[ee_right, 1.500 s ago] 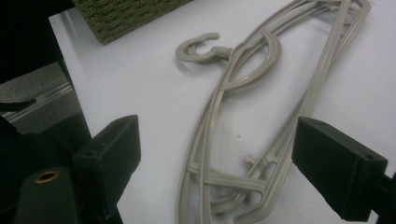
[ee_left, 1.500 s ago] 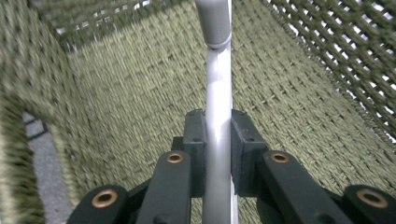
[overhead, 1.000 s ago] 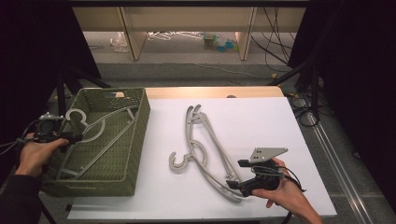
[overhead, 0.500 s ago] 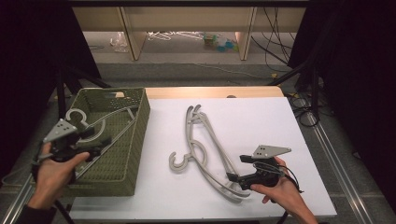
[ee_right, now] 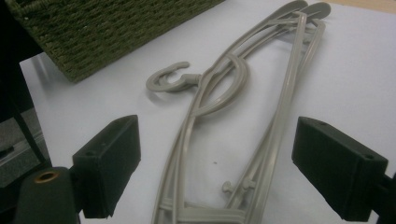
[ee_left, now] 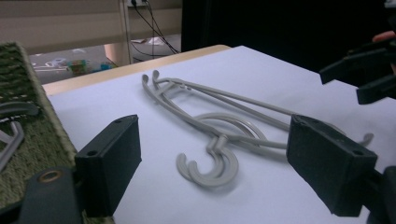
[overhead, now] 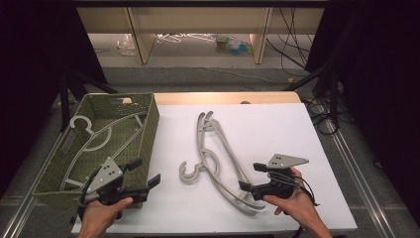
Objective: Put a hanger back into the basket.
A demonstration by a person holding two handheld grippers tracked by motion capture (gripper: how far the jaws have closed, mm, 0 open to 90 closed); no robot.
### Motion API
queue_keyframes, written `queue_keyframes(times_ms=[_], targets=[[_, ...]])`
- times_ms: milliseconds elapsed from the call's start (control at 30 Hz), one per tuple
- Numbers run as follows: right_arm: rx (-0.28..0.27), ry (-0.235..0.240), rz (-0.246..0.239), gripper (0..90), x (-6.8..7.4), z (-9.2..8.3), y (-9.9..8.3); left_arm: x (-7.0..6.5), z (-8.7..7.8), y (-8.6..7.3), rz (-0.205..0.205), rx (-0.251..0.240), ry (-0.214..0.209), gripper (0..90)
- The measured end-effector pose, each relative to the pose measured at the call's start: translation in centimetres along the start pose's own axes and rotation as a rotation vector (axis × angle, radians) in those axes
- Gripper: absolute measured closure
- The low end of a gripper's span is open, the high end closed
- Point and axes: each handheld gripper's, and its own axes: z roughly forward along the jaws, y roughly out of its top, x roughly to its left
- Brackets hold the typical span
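Nearest the person, the left gripper (overhead: 141,186) hung over the near right corner of the green woven basket (overhead: 148,124), its jaws having just been opening and now spread wide with nothing between them, aimed toward the middle of the table (overhead: 277,124). The right gripper (overhead: 250,186) sat at the near end of the grey hangers (overhead: 218,163) stacked on the white table, its jaws also parted and empty, with the lower bars of the stack lying between the pads but apart from them. To do this step well, the next hanger probably should be taken by one bar only, close to the hook (ee_left: 208,165), so the top one lifts free without dragging the one beneath; the right gripper could steady the stack's near end while the left closes. Farther off, another hanger (overhead: 94,134) already lay inside the basket, leaning across its floor. How many hangers made up the stack was hard to tell, since their bars overlapped, and the hook seemed doubled. The basket's near wall was partly covered by the left hand (overhead: 101,218), and the clutter under the shelf beyond the table was too small to make out.
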Motion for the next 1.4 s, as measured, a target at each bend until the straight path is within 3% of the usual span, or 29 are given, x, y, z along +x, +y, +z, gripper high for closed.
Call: queue_keyframes(times_ms=[67,233,367,533,600,667,700,800,867,900,1233,1267,1367,1400], targets=[[0.004,0.018,0.000,16.4,0.1,0.3,0.0,-0.8,0.0,-0.8,-0.037,0.020,-0.008,17.7],[0.018,0.008,-0.012,16.4,0.3,0.4,0.0,-1.1,0.1,-1.1,-0.047,0.015,-0.005,17.6],[0.018,0.010,-0.014,16.4,0.4,0.8,0.0,-1.3,0.1,-1.3,0.007,0.013,0.000,17.2],[0.043,0.001,-0.046,16.4,1.0,1.4,0.2,-2.3,-0.2,-1.2,0.020,0.002,-0.007,17.3],[0.050,0.017,-0.057,16.4,1.4,1.9,0.4,-2.6,-0.2,-1.2,0.022,0.001,-0.029,17.3],[0.052,0.013,-0.062,16.4,1.6,2.0,0.5,-2.8,-0.3,-1.2,0.020,0.009,-0.019,17.4],[0.065,0.014,-0.077,16.5,2.1,2.4,0.5,-2.9,-0.4,-1.1,0.048,0.007,-0.028,17.4],[0.075,0.021,-0.095,16.7,2.5,2.9,0.6,-3.4,-0.5,-1.3,0.028,0.004,-0.036,17.4],[0.079,0.023,-0.101,16.7,2.6,3.1,0.7,-3.3,-0.4,-1.2,0.052,-0.001,-0.042,17.4],[0.097,0.015,-0.110,16.7,2.8,3.6,0.7,-3.7,-0.5,-1.2,0.036,0.008,-0.043,17.4],[0.219,0.004,-0.119,21.7,3.2,7.5,0.8,-4.2,-0.1,-1.4,0.070,0.030,-0.071,17.5],[0.265,0.002,-0.119,24.5,3.3,8.4,0.9,-4.3,0.0,-1.5,0.061,0.037,-0.069,17.5],[0.293,-0.003,-0.089,26.3,3.3,9.0,0.8,-4.2,0.0,-1.6,0.061,0.031,-0.078,17.5],[0.333,-0.011,-0.035,31.8,3.3,9.5,0.9,-4.2,0.0,-1.6,0.058,0.039,-0.076,17.5]])
